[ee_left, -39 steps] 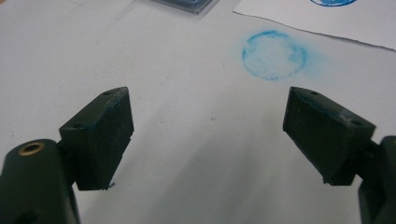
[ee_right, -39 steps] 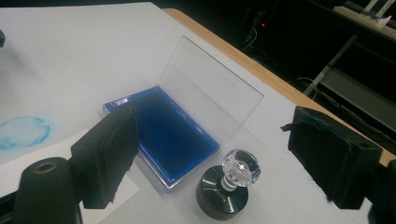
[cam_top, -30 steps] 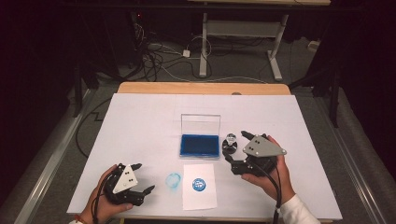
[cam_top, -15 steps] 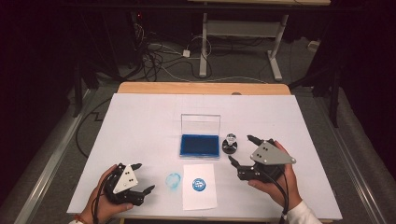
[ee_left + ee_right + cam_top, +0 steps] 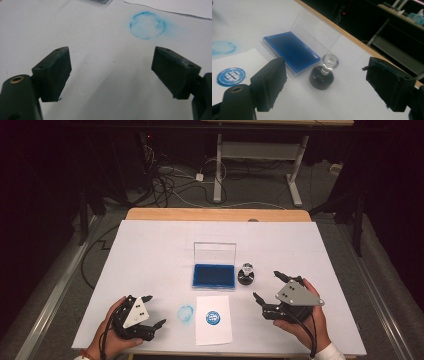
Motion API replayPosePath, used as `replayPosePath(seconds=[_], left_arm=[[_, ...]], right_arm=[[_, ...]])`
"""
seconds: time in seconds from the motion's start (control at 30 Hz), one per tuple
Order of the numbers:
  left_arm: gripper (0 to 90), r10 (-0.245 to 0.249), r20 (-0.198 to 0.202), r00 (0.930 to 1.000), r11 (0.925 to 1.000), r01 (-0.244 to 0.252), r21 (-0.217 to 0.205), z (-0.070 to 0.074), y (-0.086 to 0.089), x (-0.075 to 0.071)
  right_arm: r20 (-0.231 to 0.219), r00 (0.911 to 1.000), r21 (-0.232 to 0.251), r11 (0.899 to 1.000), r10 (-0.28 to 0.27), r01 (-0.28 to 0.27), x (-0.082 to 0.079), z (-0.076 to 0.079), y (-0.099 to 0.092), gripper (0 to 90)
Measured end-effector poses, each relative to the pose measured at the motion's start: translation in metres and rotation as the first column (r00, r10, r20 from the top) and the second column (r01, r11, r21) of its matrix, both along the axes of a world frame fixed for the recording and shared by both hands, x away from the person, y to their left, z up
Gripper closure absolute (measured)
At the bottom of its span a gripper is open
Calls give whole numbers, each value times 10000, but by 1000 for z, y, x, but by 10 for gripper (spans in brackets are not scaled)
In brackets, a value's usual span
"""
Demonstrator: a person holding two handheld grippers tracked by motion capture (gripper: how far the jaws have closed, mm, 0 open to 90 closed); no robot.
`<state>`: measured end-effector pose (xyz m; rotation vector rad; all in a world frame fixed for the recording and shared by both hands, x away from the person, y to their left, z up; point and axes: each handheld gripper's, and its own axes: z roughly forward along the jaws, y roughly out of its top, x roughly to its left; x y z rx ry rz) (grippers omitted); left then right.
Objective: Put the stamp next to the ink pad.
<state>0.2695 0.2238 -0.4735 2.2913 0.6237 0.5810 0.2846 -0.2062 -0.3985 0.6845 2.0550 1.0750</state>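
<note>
- Nearest the person, the left tool rests low on the white worktop, jaws spread wide and holding nothing; the left gripper view shows bare surface between them.
- Just beyond it lies a faint blue ring smudge printed straight onto the worktop, beside a sheet of paper.
- The paper carries a crisp round blue stamp mark, which suggests the stamping itself is done.
- To the right, the right tool hovers with its jaws wide apart and empty, aimed toward the stamp but well short of it.
- The stamp, a dark round base with a clear knob, stands upright on the worktop just beside the right edge of the ink pad; the right gripper view frames it between the open jaws.
- Farther back, the ink pad's clear lid stands raised, so the pad is open.
- Judged from this layout, the print is made and the stamp set down; closing the pad seems to be what remains.
</note>
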Motion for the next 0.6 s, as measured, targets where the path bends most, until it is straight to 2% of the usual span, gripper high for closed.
replayPosePath(seconds=[0.3,0.5,0.6], left_arm=[[160,19,7,10000,10000,-19,-59,0,0,0],[160,78,217,9997,9999,-76,-128,4,1,0],[160,96,155,9998,9996,-92,-262,6,1,0]], right_arm=[[-46,10000,-382,9993,-16,15,-8,-14,-9,169],[-303,9995,-328,9995,7,-17,-14,-24,-18,168],[-482,9987,-429,9990,-135,114,-17,-30,-24,168]])
